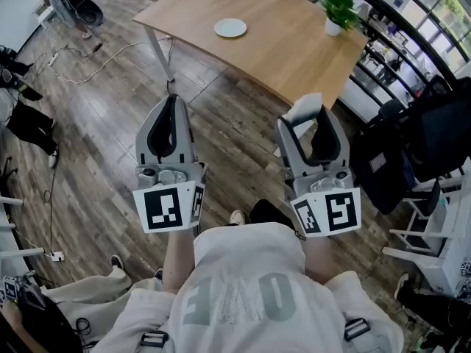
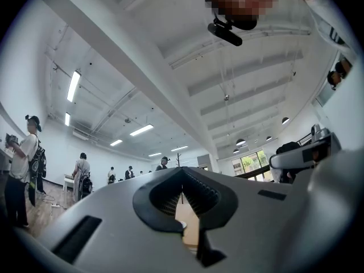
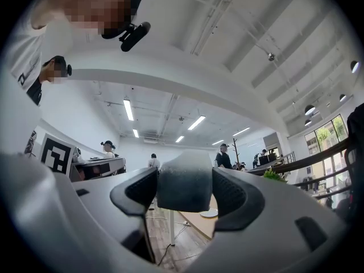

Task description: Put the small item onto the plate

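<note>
The large light wooden table (image 1: pixel 287 54) stands ahead of the person, and the round white plate (image 1: pixel 230 27) lies on it toward its far side, alone on the bare top. A small green potted plant in a white pot (image 1: pixel 338 9) sits at the table's right corner. Both grippers are held short of the table's near edge, over the brown plank floor (image 1: pixel 221 131). The right gripper (image 3: pixel 185 193) is clamped on the small pale grey-white block (image 3: pixel 185 175) – its dark pads press both sides of it – so the block is off the table and well apart from the plate. The left gripper (image 2: pixel 182 175) has its jaw tips together, with nothing between them.
</note>
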Tool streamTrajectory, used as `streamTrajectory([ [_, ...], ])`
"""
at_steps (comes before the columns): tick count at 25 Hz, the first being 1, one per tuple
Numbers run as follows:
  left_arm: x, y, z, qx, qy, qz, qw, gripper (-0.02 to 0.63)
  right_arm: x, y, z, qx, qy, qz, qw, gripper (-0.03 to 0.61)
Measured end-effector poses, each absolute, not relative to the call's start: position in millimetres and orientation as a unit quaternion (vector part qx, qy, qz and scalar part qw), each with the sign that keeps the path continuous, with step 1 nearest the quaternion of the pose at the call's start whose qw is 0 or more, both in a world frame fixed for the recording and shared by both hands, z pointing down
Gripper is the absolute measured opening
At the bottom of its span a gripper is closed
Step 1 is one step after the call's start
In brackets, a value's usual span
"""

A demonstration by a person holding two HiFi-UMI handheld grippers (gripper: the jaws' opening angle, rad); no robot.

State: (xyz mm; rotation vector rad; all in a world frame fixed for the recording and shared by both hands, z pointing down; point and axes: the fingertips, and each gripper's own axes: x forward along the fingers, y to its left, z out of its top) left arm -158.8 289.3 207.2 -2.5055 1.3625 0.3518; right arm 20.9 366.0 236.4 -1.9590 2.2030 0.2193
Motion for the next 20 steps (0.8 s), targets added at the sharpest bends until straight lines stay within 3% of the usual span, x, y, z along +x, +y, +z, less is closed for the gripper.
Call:
streamTrajectory([
  [10, -160.3, 252.7, 217.1, -0.858, 0.481, 0.121, 0.137, 0.008, 32.2, 323.9, 241.9, -0.654, 0.745, 0.082, 0.102, 0.309],
  [20, -132.7, 156.4, 219.7, -0.855, 0.485, 0.107, 0.148, 0.008, 51.6, 206.6, 241.6, -0.632, 0.763, 0.085, 0.11, 0.308],
])
